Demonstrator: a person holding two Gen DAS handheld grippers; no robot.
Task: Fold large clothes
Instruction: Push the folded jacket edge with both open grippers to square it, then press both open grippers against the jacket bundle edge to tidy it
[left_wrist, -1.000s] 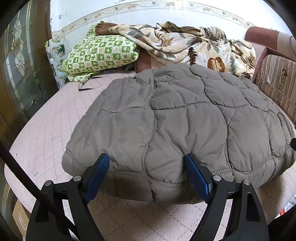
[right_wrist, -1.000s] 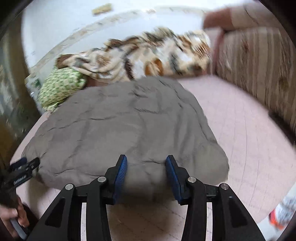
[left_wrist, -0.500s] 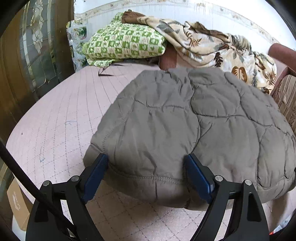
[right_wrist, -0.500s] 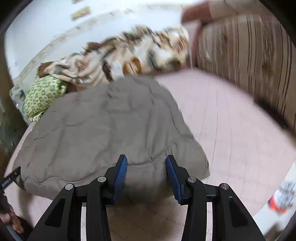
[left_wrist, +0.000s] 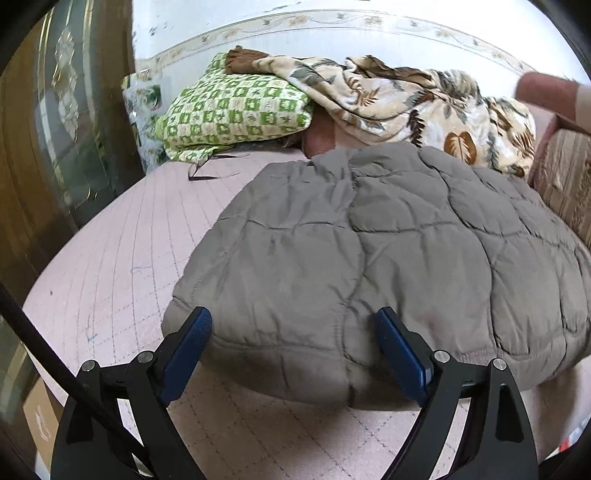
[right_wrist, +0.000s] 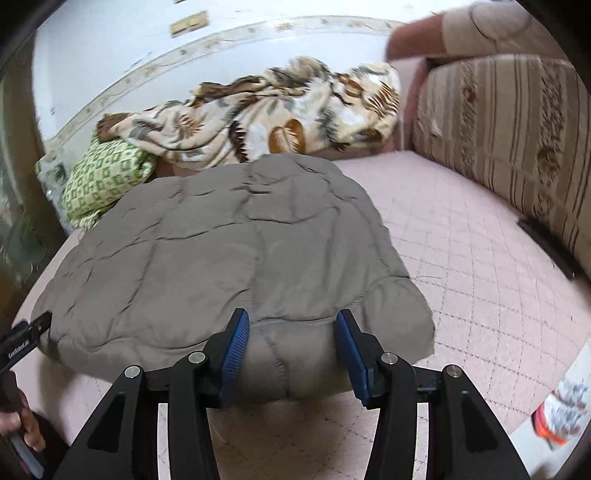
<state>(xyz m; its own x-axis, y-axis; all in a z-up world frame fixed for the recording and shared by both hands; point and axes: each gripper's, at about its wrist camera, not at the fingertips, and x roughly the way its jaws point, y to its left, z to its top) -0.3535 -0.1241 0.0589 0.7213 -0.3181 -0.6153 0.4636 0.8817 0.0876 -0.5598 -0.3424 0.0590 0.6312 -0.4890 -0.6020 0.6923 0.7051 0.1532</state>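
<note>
A grey-brown quilted jacket (left_wrist: 369, 240) lies folded in a thick bundle on the pink quilted mattress (left_wrist: 110, 258). My left gripper (left_wrist: 291, 317) stands wide at the bundle's near left corner, its blue pads either side of the hem without squeezing it. The right wrist view shows the same jacket (right_wrist: 221, 240) from its right end. There my right gripper (right_wrist: 291, 315) straddles the near hem; its jaws are opening, with a bulge of fabric between them. The left gripper's tip (right_wrist: 26, 339) and a hand (right_wrist: 18, 432) show at that view's left edge.
A green checked pillow (left_wrist: 232, 114) and a leaf-patterned blanket (left_wrist: 406, 99) are piled against the far wall. A striped sofa back (right_wrist: 498, 129) borders the mattress on the right, a glass-panelled door (left_wrist: 55, 129) on the left. A cardboard box (left_wrist: 37, 417) sits below the near edge.
The right jaws have spread a little around the hem. Both views have swung slightly. The left gripper now sits nearer the jacket's left corner. The jacket lies where it was.
</note>
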